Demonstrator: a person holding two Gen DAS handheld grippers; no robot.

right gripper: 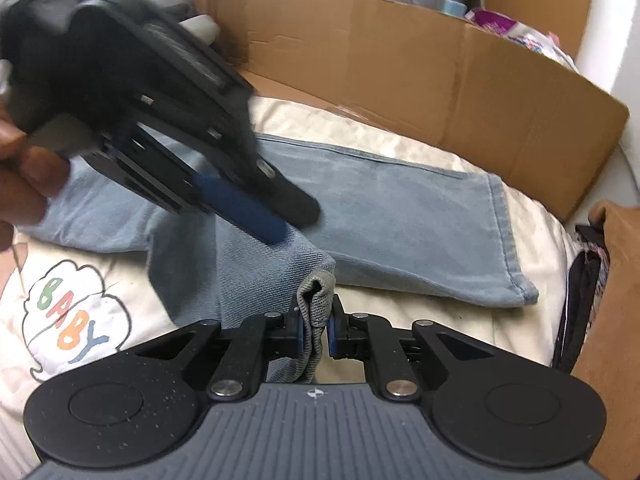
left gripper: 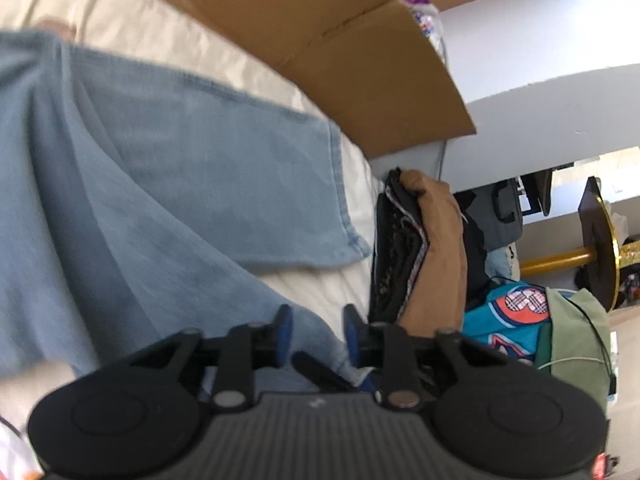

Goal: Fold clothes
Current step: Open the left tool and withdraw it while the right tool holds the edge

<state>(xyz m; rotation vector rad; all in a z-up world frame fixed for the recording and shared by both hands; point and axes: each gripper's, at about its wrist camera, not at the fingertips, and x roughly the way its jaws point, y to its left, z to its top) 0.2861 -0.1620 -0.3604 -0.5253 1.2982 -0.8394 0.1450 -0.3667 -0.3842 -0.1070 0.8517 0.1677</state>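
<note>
The jeans lie across the cream bed, one leg spread flat with its hem toward the bed's right edge, near the cardboard box along the far side; the other leg is bunched up at the near edge, so the folding looks barely begun; both legs have yet to be brought together and the length doubled over.

The right hand-held gripper is closed on a folded lip of denim at that near hem, the cloth pinched between its blue pads; the left hand-held gripper stands part open over the same leg, cloth beneath it, nothing clamped.

The right wrist view shows what the other cannot: the pinch itself, the left tool from outside with the person's hand around it, and a cushion printed BABY at the near left corner; the left wrist view alone shows the stack of folded clothes off the bed's right edge, and a gold-legged table beyond.
</note>
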